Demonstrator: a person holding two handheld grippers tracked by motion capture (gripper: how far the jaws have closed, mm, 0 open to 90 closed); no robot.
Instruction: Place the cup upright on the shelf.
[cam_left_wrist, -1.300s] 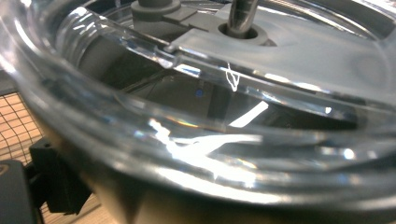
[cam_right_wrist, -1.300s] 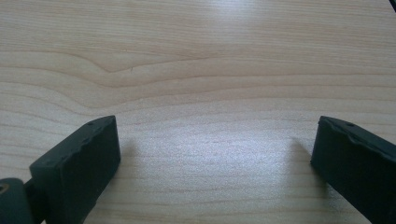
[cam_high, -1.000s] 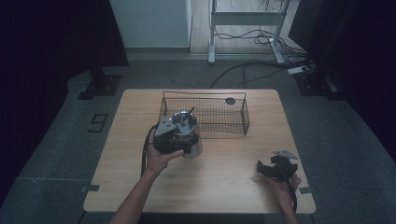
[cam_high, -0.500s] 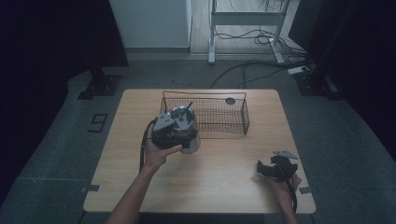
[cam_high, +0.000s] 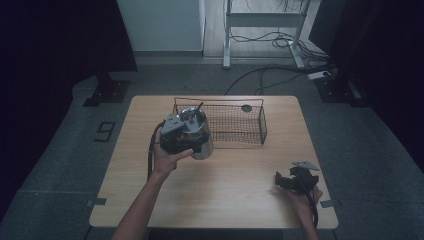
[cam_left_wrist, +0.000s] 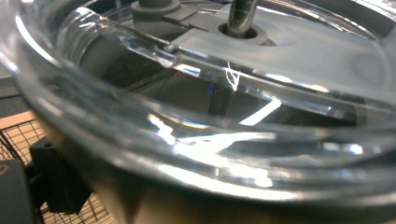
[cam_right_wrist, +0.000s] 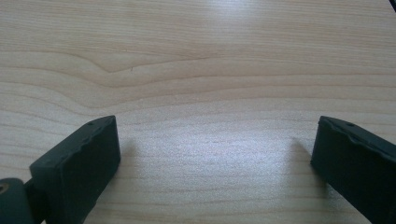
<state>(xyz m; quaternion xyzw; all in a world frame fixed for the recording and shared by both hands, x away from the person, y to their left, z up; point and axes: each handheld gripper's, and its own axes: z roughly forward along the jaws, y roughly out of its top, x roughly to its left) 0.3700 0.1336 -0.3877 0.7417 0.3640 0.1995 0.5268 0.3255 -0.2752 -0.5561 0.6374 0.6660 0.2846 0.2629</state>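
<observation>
A steel tumbler (cam_high: 201, 145) with a clear lid (cam_high: 192, 117) and a thin dark straw is held by my left gripper (cam_high: 186, 138), which is shut on its side at the left end of the wire basket (cam_high: 235, 123). In the left gripper view the clear lid (cam_left_wrist: 224, 107) looms very close, with the straw (cam_left_wrist: 242, 14) rising from a grey fitting and one black jaw low at the left. My right gripper (cam_high: 287, 181) rests near the table's front right corner. Its jaws stand wide open over bare wood, right gripper (cam_right_wrist: 215, 158) holding nothing.
The black wire basket stands at the back middle of the wooden table (cam_high: 225, 200), with a small dark round object (cam_high: 246, 108) at its far side. Basket mesh (cam_left_wrist: 18, 140) lies just behind the tumbler. Cables and a desk frame lie on the floor beyond.
My left gripper has carried the tumbler a little farther from the person, up against the basket's left end. The right gripper has stayed where it was.
</observation>
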